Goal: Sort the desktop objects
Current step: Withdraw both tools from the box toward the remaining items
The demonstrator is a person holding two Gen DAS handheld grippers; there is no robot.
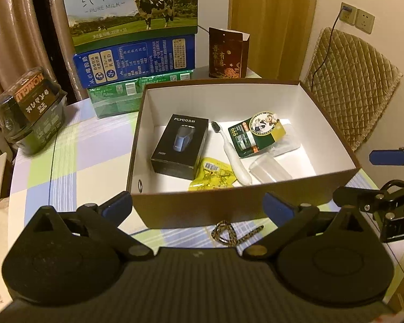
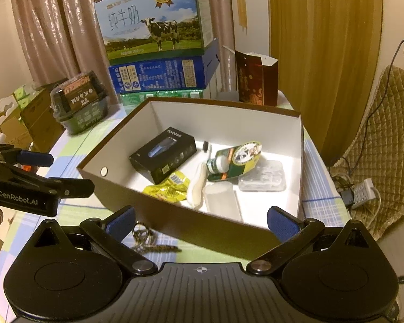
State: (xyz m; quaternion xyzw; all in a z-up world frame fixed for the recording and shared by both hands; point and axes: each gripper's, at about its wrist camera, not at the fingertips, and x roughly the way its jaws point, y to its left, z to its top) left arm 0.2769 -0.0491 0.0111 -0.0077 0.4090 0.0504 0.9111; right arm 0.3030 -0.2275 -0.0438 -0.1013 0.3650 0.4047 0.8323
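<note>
1. Brown on the outside and white within, the open cardboard box (image 1: pixel 175 210) sits on the checked table (image 1: pixel 75 167), with the left hand-held gripper (image 1: pixel 199 206) just before its near wall, fingers spread wide and holding nothing.
2. Inside, from left to right: a black shaver box (image 1: pixel 179 145), a yellow snack packet (image 1: pixel 211 173) touching its near corner, a white toothbrush (image 1: pixel 235 158) lying lengthwise, a green carded pack (image 1: pixel 256 137) and a clear plastic cup (image 1: pixel 269 171) on its side.
3. On the table in front of the box lies a leopard-print hair tie (image 1: pixel 225 232) (outside the box, between the left gripper's fingers in its own view).
4. The right hand-held gripper (image 2: pixel 200 220) is likewise wide open and empty, near the box's right corner.
</note>
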